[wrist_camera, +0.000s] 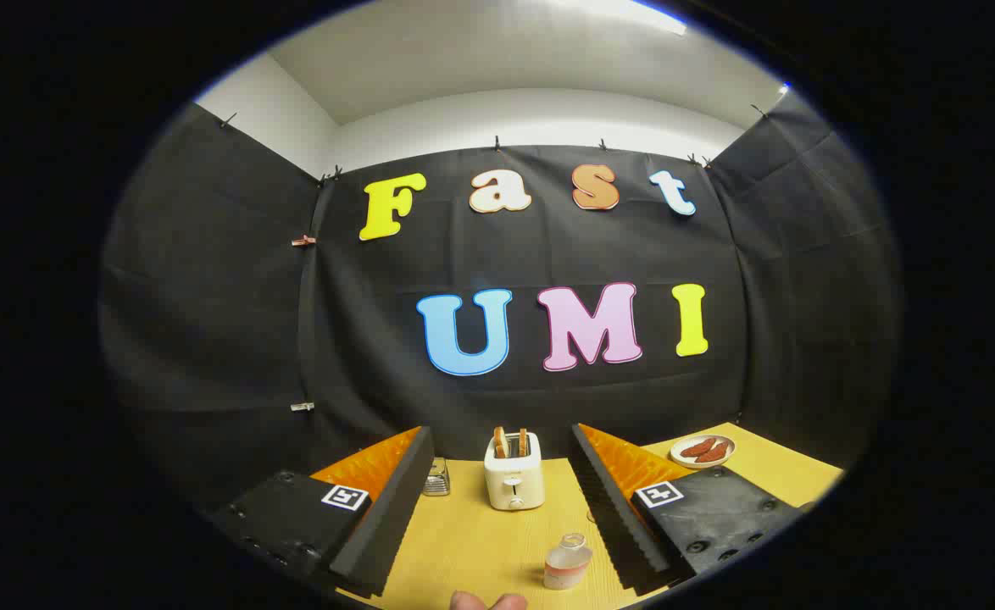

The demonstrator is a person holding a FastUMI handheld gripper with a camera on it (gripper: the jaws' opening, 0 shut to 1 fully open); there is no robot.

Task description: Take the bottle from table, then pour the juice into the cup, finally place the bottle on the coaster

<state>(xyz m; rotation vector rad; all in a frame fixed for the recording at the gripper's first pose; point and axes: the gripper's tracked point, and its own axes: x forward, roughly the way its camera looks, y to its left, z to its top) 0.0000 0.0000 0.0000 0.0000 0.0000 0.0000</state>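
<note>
I count one bottle [567, 562] at 5 o'clock between my gripper's [497, 508] wide-apart, empty fingers; one toaster [514, 471] at 12.

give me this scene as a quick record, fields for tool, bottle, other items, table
tool: open, fingers spread wide above the table, holding nothing
bottle: small clear bottle, upright, between the fingers, close to the right one, not gripped
toaster: white, slices of bread in its slots, beyond the bottle
glass item: small, left of the toaster, kind unclear
plate: far right, reddish food on it
table: yellow wood
fingertips: person's, at the near edge
</note>
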